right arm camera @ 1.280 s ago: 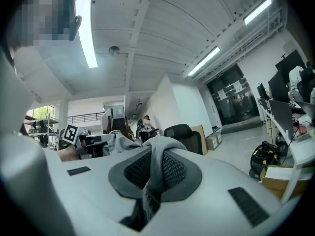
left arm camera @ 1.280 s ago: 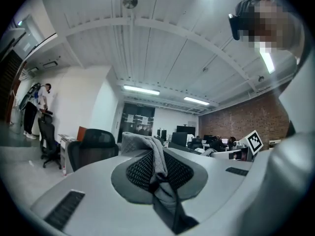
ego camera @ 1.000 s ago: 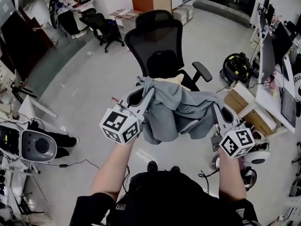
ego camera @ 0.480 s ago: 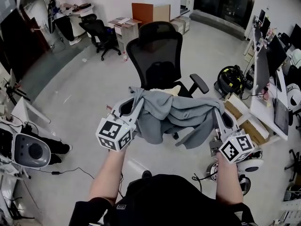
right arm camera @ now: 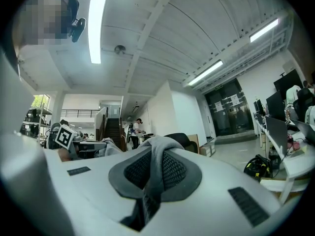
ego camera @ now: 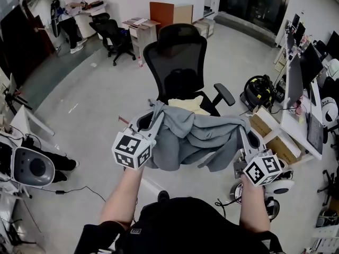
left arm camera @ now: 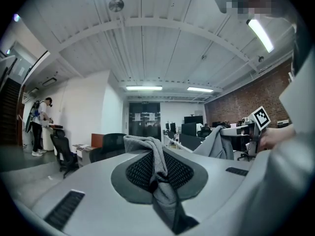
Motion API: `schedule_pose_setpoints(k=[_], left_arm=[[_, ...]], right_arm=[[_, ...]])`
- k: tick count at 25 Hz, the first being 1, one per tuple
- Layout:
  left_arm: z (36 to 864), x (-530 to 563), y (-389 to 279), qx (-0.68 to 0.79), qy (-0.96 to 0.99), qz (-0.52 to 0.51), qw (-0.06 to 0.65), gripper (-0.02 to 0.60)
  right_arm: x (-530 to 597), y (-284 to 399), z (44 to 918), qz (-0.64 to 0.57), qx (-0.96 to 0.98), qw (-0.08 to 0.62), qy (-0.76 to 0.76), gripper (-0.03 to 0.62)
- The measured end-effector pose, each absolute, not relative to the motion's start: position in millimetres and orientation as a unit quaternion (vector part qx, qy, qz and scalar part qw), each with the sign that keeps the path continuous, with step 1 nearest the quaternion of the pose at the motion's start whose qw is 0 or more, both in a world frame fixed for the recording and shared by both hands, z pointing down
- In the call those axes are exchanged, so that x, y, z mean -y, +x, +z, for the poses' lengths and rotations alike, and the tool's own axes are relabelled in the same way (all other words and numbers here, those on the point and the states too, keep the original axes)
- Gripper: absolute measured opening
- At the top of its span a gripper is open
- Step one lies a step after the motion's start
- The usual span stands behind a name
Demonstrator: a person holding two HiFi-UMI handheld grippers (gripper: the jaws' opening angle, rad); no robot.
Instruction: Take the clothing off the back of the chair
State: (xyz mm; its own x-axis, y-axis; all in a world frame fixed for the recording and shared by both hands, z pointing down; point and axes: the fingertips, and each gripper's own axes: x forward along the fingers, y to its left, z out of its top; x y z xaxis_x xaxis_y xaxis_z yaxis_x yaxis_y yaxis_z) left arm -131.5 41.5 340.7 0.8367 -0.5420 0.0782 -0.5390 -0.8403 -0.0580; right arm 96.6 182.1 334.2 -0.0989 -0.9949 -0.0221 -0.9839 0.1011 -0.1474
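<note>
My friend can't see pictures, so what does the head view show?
A grey piece of clothing hangs stretched between two hand-held tools, with the left tool and the right tool each shut on one end of it. Just behind it stands a black mesh office chair, its back bare.

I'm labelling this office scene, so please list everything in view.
grey garment: one, grey, stretched between both tongs, in front of the chair
office chair: one, black mesh, mid-floor
cushion: one, pale yellow, on that chair's seat
second chair: one, black, far left beside a desk
person: one, dark trousers, at that far desk
cardboard boxes: several, brown, far wall
monitors: several, dark, right desk
left tongs: one, grey, shut on the garment
right tongs: one, grey, shut on the garment
</note>
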Motion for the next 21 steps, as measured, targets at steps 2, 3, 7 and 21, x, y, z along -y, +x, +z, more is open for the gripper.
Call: schedule_pose_setpoints(k=[2, 3, 7, 21], left_arm=[[343, -41, -132, -0.281, -0.958, -0.049, 0.015, 0.043], [343, -41, -133, -0.28, -0.959, -0.05, 0.015, 0.043], [340, -38, -135, -0.278, -0.959, -0.05, 0.019, 0.043], [335, -35, -146, -0.282, -0.958, -0.047, 0.019, 0.043]], right_arm=[[-182, 95, 340, -0.053, -0.738, 0.058, -0.67, 0.034], [-182, 95, 342, -0.054, -0.737, 0.058, -0.671, 0.034], [-180, 97, 342, -0.055, -0.734, 0.063, -0.674, 0.034], [-177, 91, 338, -0.05, -0.737, 0.067, -0.671, 0.034]])
